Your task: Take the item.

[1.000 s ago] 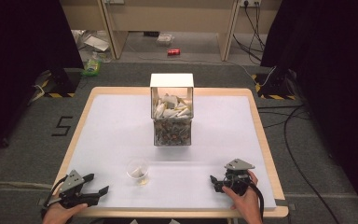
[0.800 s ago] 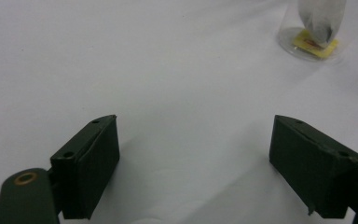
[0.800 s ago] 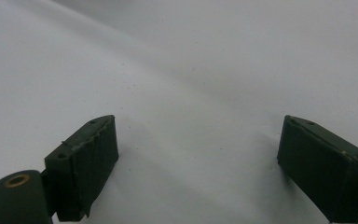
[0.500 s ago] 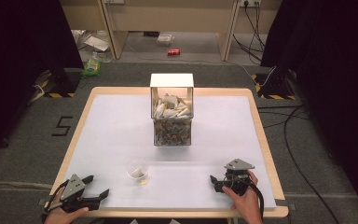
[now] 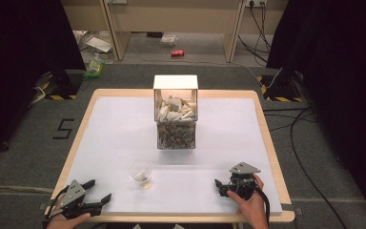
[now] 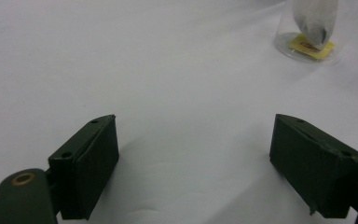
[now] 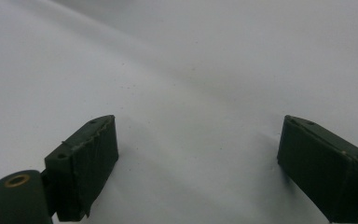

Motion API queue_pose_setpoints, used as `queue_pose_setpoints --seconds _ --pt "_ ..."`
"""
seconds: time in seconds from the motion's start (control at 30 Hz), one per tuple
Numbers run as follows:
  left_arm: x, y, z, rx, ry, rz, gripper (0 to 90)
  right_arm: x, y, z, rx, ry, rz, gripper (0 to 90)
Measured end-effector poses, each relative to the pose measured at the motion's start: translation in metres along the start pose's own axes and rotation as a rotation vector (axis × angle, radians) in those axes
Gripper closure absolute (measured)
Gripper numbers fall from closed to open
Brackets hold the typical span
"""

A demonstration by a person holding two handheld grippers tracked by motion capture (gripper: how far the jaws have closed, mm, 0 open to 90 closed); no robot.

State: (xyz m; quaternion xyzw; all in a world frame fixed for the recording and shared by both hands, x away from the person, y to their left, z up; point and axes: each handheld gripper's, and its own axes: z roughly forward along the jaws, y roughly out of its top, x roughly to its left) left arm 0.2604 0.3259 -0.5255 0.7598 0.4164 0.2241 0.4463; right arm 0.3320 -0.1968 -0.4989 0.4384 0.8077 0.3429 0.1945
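Observation:
A small clear cup (image 5: 141,176) with a tea bag in it stands near the table's front, left of centre. The left gripper view has the same cup (image 6: 310,29) at its top right, with a yellow tag under the bag. My left gripper (image 5: 100,189) rests at the front left corner, pointing right toward the cup, jaws wide open and empty (image 6: 193,140). My right gripper (image 5: 219,187) lies at the front right, pointing left, also open with nothing between its jaws (image 7: 196,140).
A clear box (image 5: 175,119) filled with tea bags and sachets stands at the table's centre, with a white panel at its back. The white table top (image 5: 114,129) has a wooden rim. Cables and litter lie on the floor beyond.
My left gripper has slid a little back toward the front left corner of the table. The right gripper, cup and box have not moved.

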Motion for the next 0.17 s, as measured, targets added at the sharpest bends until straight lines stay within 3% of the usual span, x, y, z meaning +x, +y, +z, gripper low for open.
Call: queue_pose_setpoints --seconds 0.17 --pt "0.0001 0.0 0.0 0.0 -0.002 0.0 14.7 -0.0003 0.0001 0.0 -0.001 -0.002 -0.005 12.8"
